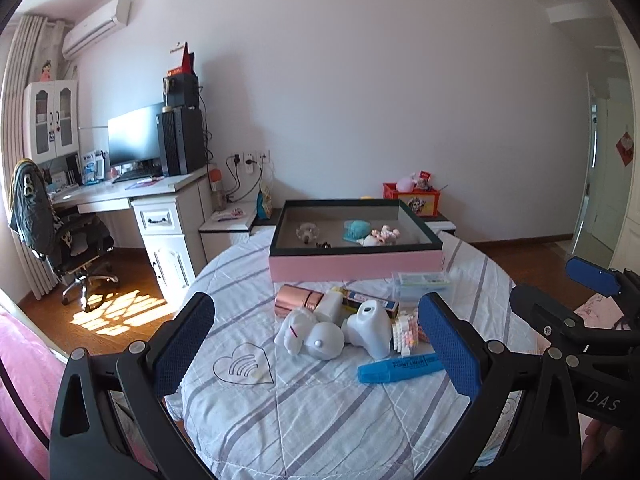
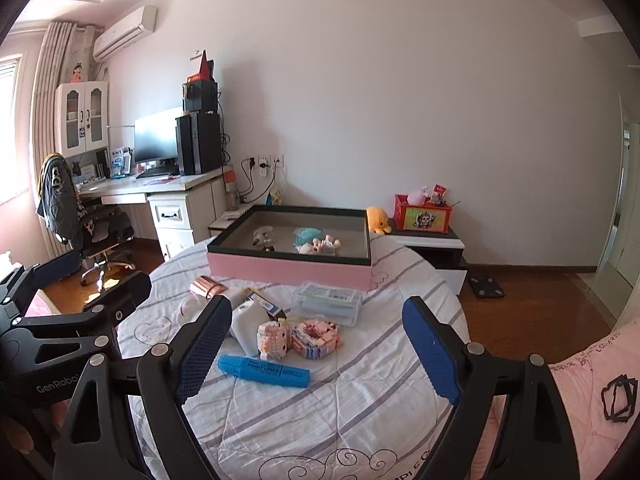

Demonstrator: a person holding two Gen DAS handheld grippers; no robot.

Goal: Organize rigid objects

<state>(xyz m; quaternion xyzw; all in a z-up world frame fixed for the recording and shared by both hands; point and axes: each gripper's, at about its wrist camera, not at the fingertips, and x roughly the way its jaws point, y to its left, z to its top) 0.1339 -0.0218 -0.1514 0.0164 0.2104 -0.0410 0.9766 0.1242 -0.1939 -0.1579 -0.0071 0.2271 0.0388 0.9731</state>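
A pink box (image 1: 356, 266) (image 2: 290, 268) with a dark rim stands at the far side of the round table and holds several small toys. In front of it lie a blue marker (image 1: 400, 366) (image 2: 264, 370), white toy figures (image 1: 310, 332), a white bottle-like piece (image 1: 370, 328) (image 2: 246, 328), pink brick models (image 2: 298, 338), a rose-gold cylinder (image 1: 298, 300) (image 2: 208, 288) and a clear plastic case (image 1: 424, 284) (image 2: 326, 302). My left gripper (image 1: 316, 344) is open and empty, just short of the pile. My right gripper (image 2: 316, 348) is open and empty, near the marker.
The table wears a striped white cloth (image 1: 280, 412). A desk with monitor and office chair (image 1: 68, 240) stands to the left. A low cabinet with a red box (image 2: 422, 216) stands behind the table. Pink bedding (image 2: 596, 384) lies at the right.
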